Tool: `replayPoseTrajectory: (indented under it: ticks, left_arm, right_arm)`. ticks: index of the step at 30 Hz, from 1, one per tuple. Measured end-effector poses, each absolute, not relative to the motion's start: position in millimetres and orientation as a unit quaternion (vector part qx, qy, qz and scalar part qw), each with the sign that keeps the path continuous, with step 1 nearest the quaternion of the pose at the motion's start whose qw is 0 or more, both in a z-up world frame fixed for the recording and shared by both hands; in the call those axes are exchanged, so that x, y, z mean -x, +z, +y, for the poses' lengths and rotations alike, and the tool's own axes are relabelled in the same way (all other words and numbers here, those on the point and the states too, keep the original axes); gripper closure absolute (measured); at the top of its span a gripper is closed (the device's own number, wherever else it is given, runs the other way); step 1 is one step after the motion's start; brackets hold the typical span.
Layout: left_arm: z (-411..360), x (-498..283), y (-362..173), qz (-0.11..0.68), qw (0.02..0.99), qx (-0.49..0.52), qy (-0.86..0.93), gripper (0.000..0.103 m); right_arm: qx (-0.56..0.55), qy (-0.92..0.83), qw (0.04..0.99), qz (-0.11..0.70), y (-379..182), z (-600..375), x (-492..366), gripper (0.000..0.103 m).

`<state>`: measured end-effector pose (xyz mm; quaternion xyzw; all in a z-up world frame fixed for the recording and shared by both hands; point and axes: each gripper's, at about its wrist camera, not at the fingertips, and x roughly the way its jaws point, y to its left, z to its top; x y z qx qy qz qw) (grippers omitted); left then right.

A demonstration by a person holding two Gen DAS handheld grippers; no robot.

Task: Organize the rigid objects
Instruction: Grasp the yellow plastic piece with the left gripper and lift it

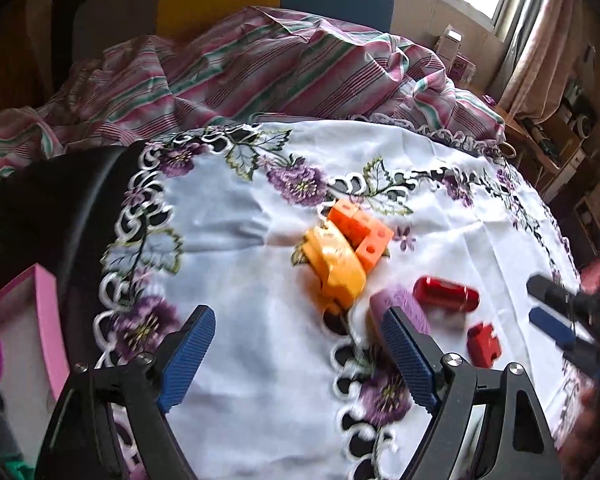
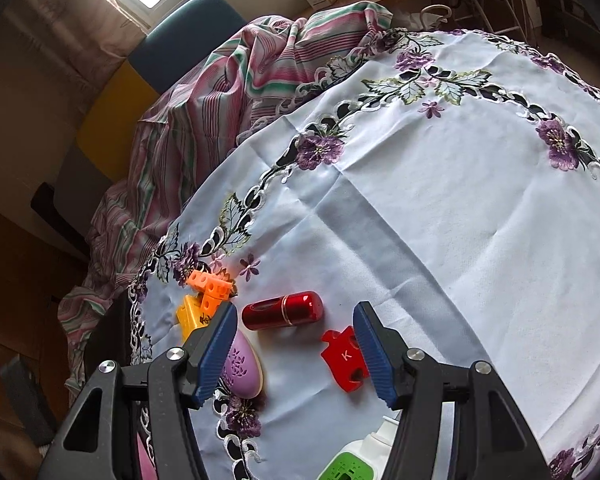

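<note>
Several small rigid objects lie on the white flowered tablecloth [image 1: 240,240]: an orange block with holes [image 1: 360,232], a yellow-orange piece [image 1: 336,268], a purple oval [image 1: 400,304], a red cylinder [image 1: 446,294] and a red puzzle piece [image 1: 484,344]. My left gripper [image 1: 298,314] hovers open and empty, just short of the yellow-orange piece. In the right wrist view my right gripper [image 2: 296,312] stands open above the cloth. The red cylinder [image 2: 284,310] lies past its fingertips, the red K piece [image 2: 346,356] by its right finger and the purple oval [image 2: 242,364] partly behind its left finger.
A pink box [image 1: 44,320] holding something magenta sits off the table's left edge. A striped cloth [image 1: 260,64] is bunched along the far side. A green and white object [image 2: 360,456] lies under my right gripper. The right gripper [image 1: 536,300] shows at the right of the left wrist view.
</note>
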<state>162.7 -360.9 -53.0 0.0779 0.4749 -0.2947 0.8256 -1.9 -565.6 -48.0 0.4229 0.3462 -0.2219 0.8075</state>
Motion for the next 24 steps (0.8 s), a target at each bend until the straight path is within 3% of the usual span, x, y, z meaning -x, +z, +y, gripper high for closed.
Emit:
replayPoseTrajectory:
  ticks: [6,11,13,24]
  left_arm:
    - [-389,-195,-66,0.496,0.818,-0.057,-0.286,0.028]
    - [-406,-218,-90,0.535,0.797,-0.038,-0.277,0.044]
    - [-408,-219,-101,0.55,0.785,-0.034,-0.283,0.076]
    - [-345,-176,-94,0.536,0.787,-0.039,-0.302,0.076]
  right_arm:
    - [-0.419,-0.217,0.809,0.351,-49,-563,-1,0.042]
    - [-0.409,-0.211,0.811,0.361,-51,-560,-6,0.042]
    - [-0.402,-0.213,0.813,0.363,-51,-558,-7,0.042]
    - [-0.393,-0.216,0.814,0.37,-53,-559,-9,0.042]
